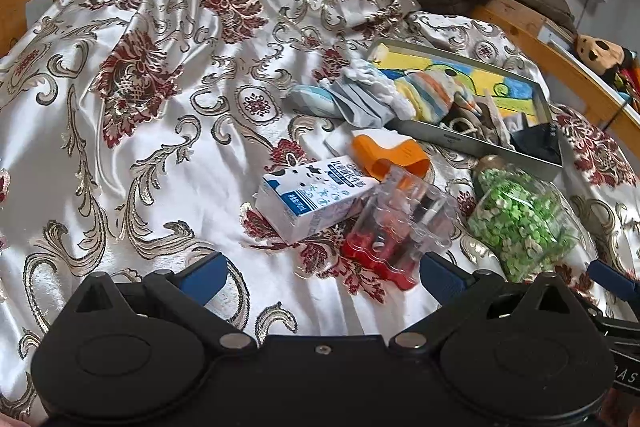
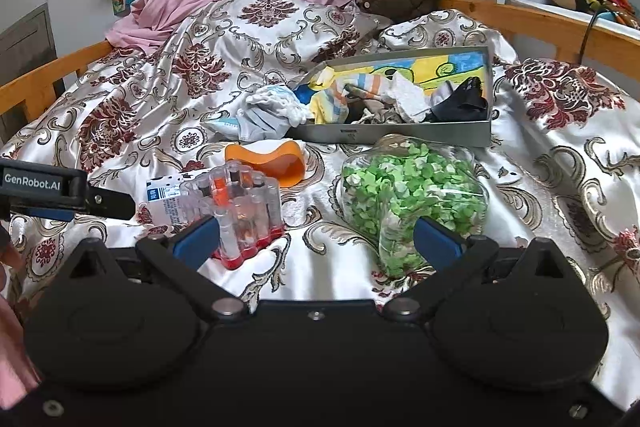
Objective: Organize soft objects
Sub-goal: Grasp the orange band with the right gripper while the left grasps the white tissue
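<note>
Showing both grippers held low over a bed (image 1: 168,131) draped in a patterned satin cover, each with jaws spread wide and nothing between them, which suggests a pause before the next pick. The left gripper (image 1: 320,273) sits at lower centre of its frame, facing a milk carton (image 1: 316,197) and a clear plastic container with a red base (image 1: 394,227); the right gripper (image 2: 318,241) faces the same container (image 2: 242,213) and a glass jar of green pieces (image 2: 408,195). The soft objects, socks and small cloths, are gathered in a shallow metal tray (image 2: 400,137) at centre right of the right wrist view, probably chosen as the collecting place; a striped sock (image 2: 348,89), a white cloth (image 2: 410,95) and a dark garment (image 2: 460,105) lie inside it. A pale grey-and-white sock bundle (image 2: 272,111) lies against the tray's near left corner, partly hanging over the rim, so it appears the likeliest item left to tuck in. An orange plastic object (image 2: 272,161) and the other hard items lie on the cover in front of the tray, apart from the soft ones. The right wrist view shows the tray's interior and, at left centre, the side of the left gripper; the left wrist view shows more of the carton's printed face and a pale blue pad (image 1: 310,99) just left of the bundle.
</note>
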Demonstrator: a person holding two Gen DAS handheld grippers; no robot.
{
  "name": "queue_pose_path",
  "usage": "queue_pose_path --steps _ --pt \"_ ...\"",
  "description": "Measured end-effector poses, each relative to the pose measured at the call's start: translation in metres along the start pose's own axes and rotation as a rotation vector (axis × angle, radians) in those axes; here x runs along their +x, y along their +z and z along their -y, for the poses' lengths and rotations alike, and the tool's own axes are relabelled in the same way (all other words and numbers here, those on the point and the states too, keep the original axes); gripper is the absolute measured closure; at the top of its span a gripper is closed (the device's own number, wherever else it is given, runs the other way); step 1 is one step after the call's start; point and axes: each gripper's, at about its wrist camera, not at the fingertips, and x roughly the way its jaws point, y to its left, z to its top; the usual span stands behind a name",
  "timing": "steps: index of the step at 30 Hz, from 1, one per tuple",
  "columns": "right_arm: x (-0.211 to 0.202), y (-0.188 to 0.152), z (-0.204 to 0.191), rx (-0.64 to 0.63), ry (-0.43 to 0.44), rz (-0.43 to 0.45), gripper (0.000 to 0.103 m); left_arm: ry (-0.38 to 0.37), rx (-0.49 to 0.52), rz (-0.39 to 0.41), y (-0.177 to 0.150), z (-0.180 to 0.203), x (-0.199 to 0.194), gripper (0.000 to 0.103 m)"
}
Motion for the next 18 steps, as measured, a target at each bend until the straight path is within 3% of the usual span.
queue_pose_path --steps 18 --pt "0.059 0.036 -0.005 -0.011 0.008 0.029 0.001 0.038 -0.009 0.061 0.03 -0.011 0.025 0.001"
